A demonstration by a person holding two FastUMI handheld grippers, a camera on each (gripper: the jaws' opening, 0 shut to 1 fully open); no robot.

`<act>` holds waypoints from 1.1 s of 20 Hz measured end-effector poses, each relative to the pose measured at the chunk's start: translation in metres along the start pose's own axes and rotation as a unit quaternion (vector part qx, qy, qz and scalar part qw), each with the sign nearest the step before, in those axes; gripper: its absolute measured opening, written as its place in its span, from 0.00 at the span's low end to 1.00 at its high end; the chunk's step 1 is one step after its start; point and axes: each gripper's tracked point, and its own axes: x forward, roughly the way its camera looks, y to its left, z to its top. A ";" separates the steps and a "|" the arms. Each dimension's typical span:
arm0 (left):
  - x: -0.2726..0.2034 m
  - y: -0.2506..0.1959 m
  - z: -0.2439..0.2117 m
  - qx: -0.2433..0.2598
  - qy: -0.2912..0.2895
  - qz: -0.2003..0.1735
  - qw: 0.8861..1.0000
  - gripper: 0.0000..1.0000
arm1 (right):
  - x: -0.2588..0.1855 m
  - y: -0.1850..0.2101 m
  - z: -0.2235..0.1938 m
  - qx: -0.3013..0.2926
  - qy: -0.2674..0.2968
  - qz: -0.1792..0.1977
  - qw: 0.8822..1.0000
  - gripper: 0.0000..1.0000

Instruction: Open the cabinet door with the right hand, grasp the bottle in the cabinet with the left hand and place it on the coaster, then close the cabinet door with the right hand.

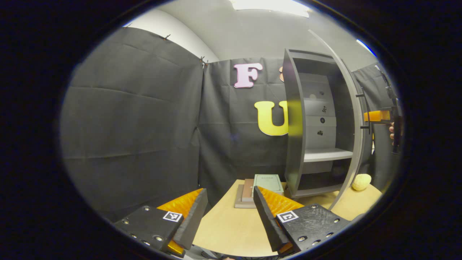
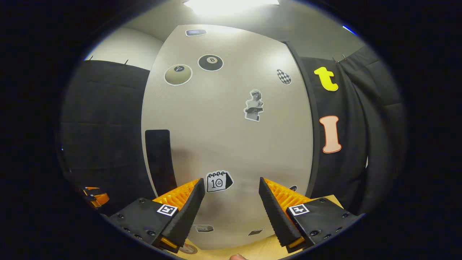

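Currently I see the cabinet (image 1: 317, 122) on the worktop (image 1: 231, 227) with its door (image 2: 231, 126) swung open; I cannot make out the bottle on its shelves. Left gripper (image 1: 230, 211) hangs above the worktop, jaws spread wide and empty. Right gripper (image 2: 231, 202) faces the door's stickered panel, beside the black handle (image 2: 158, 159), jaws apart, gripping nothing
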 end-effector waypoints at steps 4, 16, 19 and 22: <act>0.001 0.005 -0.003 -0.001 0.002 0.015 1.000 0.80 | 0.016 0.006 -0.009 -0.005 0.008 -0.009 1.000 0.92; 0.001 0.036 -0.019 0.001 0.011 0.039 0.999 0.77 | 0.050 0.011 -0.029 0.023 0.026 -0.037 0.999 0.96; 0.002 0.034 -0.023 -0.004 0.015 0.034 0.999 0.77 | 0.050 0.014 -0.033 0.021 0.025 -0.038 0.999 0.96; 0.006 0.026 -0.026 -0.006 0.018 0.027 0.999 0.77 | 0.049 0.016 -0.037 0.015 0.023 -0.049 0.998 0.96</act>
